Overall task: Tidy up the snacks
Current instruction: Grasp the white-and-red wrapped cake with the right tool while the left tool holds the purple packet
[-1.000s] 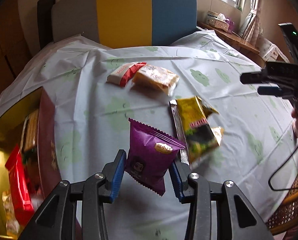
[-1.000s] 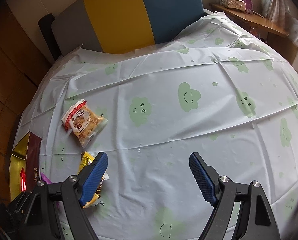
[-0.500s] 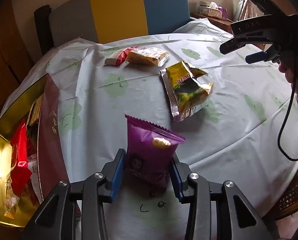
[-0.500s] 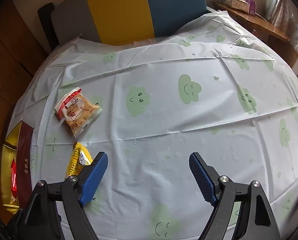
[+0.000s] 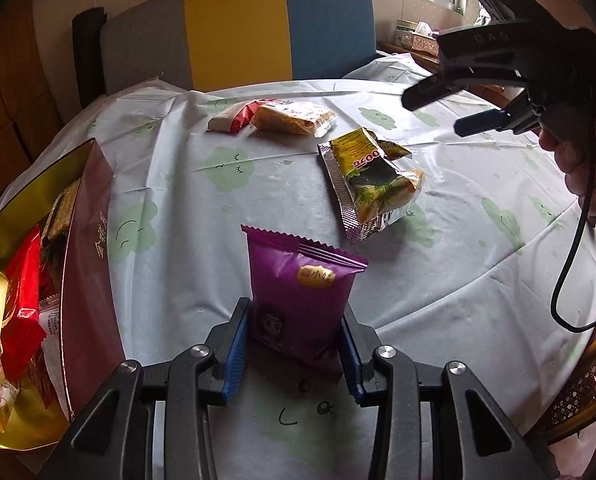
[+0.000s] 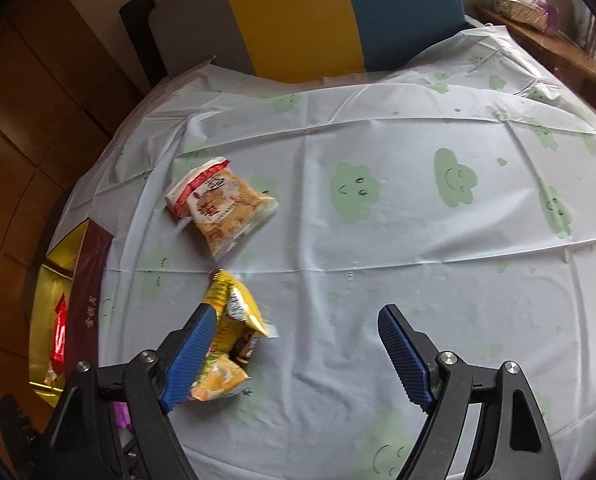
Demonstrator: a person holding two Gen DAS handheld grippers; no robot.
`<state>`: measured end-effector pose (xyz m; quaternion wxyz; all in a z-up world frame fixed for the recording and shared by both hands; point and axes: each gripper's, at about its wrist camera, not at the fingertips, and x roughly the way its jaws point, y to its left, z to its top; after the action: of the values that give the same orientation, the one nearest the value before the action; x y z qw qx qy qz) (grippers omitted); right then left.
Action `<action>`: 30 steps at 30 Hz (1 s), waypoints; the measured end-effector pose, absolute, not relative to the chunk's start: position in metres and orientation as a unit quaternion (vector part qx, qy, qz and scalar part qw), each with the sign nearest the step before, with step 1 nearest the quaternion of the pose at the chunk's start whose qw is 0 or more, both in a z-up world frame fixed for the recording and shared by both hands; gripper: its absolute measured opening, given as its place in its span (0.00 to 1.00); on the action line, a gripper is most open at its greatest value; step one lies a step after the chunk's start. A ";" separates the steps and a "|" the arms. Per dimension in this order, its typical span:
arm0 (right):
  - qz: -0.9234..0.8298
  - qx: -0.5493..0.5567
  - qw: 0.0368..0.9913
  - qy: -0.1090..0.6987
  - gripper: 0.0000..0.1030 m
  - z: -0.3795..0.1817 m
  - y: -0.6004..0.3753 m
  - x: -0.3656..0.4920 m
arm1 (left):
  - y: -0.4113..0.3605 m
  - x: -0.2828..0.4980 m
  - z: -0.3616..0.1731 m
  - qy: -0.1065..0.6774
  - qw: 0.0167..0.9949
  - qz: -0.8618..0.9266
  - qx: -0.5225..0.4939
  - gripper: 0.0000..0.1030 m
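Note:
My left gripper (image 5: 294, 344) is shut on a purple snack packet (image 5: 300, 300) and holds it upright above the table's near edge. A gold and maroon box (image 5: 86, 264) with several snacks in it stands to its left. A yellow packet (image 5: 372, 182) and a red-and-white biscuit packet (image 5: 278, 118) lie on the cloud-print tablecloth (image 5: 218, 208) beyond. My right gripper (image 6: 298, 352) is open and empty above the table; the yellow packet (image 6: 230, 328) lies beside its left finger. The right gripper also shows in the left wrist view (image 5: 478, 92).
A grey, yellow and blue chair back (image 5: 238, 28) stands behind the table. The biscuit packet (image 6: 222, 204) and the box (image 6: 74, 300) lie left in the right wrist view. A wooden shelf with a tissue box (image 6: 522, 4) is at the far right. A cable (image 5: 574, 264) hangs from the right hand.
My left gripper has drawn back toward the table's near edge with the purple packet, bringing the box closer on the left. My right gripper has shifted so the yellow packet sits nearer its left finger.

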<state>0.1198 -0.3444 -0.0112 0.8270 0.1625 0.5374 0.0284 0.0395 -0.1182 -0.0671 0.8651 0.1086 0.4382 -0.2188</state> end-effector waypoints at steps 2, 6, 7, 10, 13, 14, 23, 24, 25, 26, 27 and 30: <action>0.047 0.173 0.824 0.538 0.81 -0.008 -0.333 0.130 | -0.117 0.038 -0.067 0.436 0.866 -0.220 0.106 0.40; 0.080 0.181 0.821 0.535 0.76 -0.004 -0.305 0.163 | -0.116 0.038 -0.066 0.434 0.866 -0.224 0.102 0.40; 0.089 0.179 0.821 0.535 0.72 -0.005 -0.297 0.175 | -0.116 0.037 -0.066 0.433 0.867 -0.225 0.103 0.40; 0.098 0.167 0.819 0.540 0.68 -0.010 -0.276 0.208 | -0.116 0.036 -0.067 0.430 0.868 -0.228 0.103 0.40; 0.097 0.157 0.816 0.548 0.67 -0.020 -0.259 0.241 | -0.114 0.036 -0.067 0.428 0.868 -0.232 0.100 0.40; 0.093 0.152 0.813 0.554 0.67 -0.025 -0.256 0.252 | -0.114 0.036 -0.067 0.428 0.868 -0.233 0.099 0.40; 0.048 0.140 0.769 0.621 0.68 -0.060 -0.240 0.318 | -0.110 0.039 -0.067 0.428 0.865 -0.244 0.088 0.40; 0.040 0.139 0.766 0.627 0.68 -0.064 -0.240 0.322 | -0.109 0.040 -0.067 0.429 0.865 -0.245 0.087 0.40; 0.034 0.134 0.765 0.629 0.68 -0.069 -0.239 0.326 | -0.109 0.040 -0.068 0.429 0.865 -0.246 0.085 0.40; 0.025 0.124 0.766 0.630 0.68 -0.072 -0.237 0.329 | -0.108 0.041 -0.068 0.429 0.865 -0.247 0.082 0.40; 0.024 0.116 0.768 0.629 0.70 -0.075 -0.234 0.330 | -0.107 0.041 -0.068 0.429 0.865 -0.248 0.080 0.40; 0.023 0.050 0.784 0.618 0.66 -0.075 -0.217 0.328 | -0.106 0.044 -0.069 0.430 0.864 -0.250 0.076 0.41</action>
<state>0.3278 -0.2167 -0.0755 0.7839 0.0497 0.6184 0.0230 0.0444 -0.1056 -0.0688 0.8641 0.0762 0.4302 -0.2499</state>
